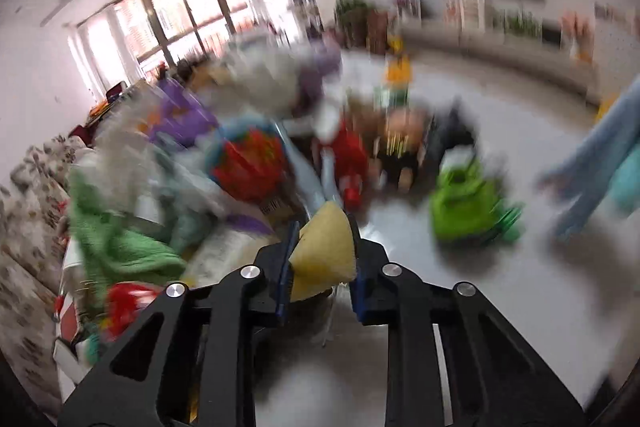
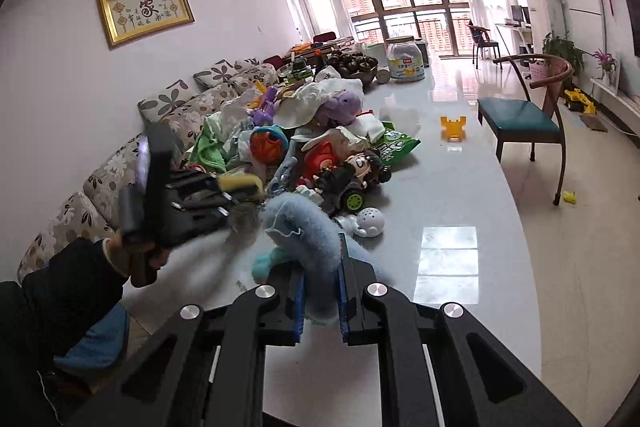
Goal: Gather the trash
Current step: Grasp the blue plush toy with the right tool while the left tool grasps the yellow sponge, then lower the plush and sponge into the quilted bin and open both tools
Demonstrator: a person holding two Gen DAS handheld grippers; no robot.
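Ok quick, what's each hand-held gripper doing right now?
Left hand-held gripper: shut on a yellow foam sponge.
Right hand-held gripper: shut on a fuzzy light-blue plush toy.

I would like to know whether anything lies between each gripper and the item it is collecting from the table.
Nothing visible does. The left gripper is shut directly on the yellow sponge, and the right gripper is shut on the blue plush toy. No trash bin shows in either view.
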